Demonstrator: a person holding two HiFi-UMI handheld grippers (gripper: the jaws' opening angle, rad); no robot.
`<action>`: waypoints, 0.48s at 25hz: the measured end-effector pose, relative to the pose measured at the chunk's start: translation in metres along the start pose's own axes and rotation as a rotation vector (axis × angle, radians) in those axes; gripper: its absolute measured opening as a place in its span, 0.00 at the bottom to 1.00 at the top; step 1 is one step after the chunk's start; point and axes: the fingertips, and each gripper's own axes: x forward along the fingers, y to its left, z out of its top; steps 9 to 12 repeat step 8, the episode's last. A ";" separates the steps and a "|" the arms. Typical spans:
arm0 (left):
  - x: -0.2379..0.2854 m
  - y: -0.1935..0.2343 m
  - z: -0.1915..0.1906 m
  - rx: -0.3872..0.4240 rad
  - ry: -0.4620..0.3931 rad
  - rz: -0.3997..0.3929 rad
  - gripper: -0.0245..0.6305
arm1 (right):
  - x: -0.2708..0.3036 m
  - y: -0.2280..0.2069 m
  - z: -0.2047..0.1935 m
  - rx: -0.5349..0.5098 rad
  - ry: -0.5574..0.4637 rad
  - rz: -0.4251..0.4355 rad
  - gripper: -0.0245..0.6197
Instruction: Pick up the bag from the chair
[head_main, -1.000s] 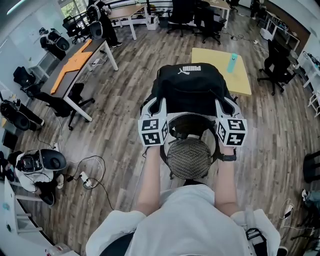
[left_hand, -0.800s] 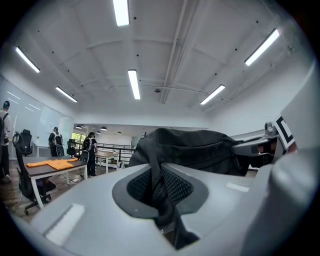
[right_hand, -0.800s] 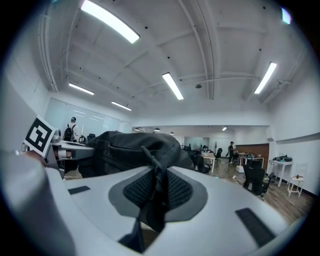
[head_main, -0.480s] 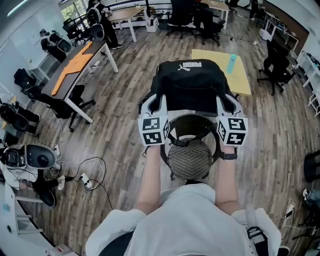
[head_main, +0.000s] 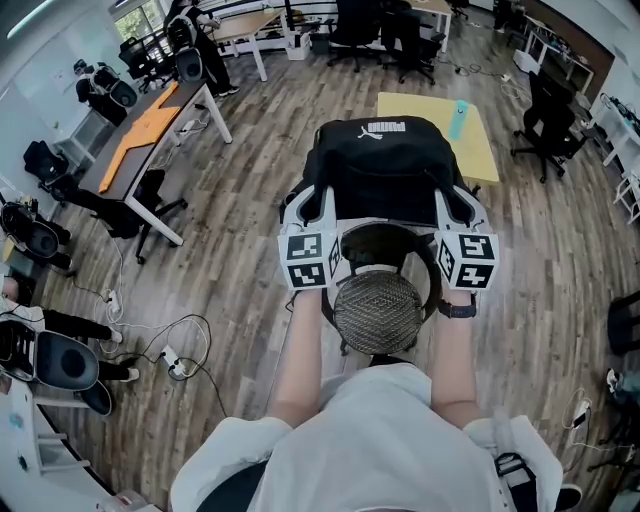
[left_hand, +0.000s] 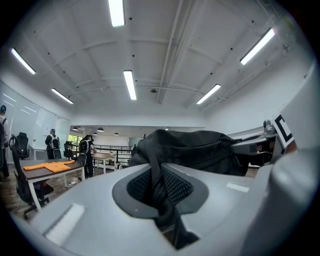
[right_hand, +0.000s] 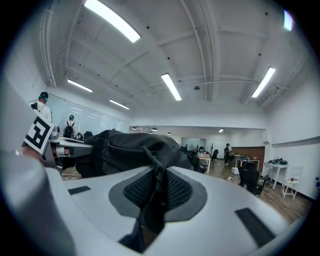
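Black bag (head_main: 385, 170) slightly higher above chair (head_main: 377, 312)

Wood floor (head_main: 250, 160), mesh chair (head_main: 378, 312), yellow table (head_main: 482, 152), loose cables (head_main: 186, 345)

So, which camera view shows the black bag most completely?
The head view: the whole bag appears from above, between left gripper and right gripper. Each gripper view shows only one side and a strap clamped in its jaws.
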 end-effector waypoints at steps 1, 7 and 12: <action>0.000 -0.002 0.000 0.000 -0.001 -0.002 0.10 | -0.001 -0.002 -0.001 0.001 0.000 -0.003 0.13; 0.000 -0.014 -0.001 0.003 0.004 -0.011 0.10 | -0.009 -0.011 -0.004 0.011 0.007 -0.010 0.13; 0.001 -0.016 -0.002 0.005 0.008 -0.012 0.10 | -0.010 -0.013 -0.006 0.015 0.009 -0.010 0.13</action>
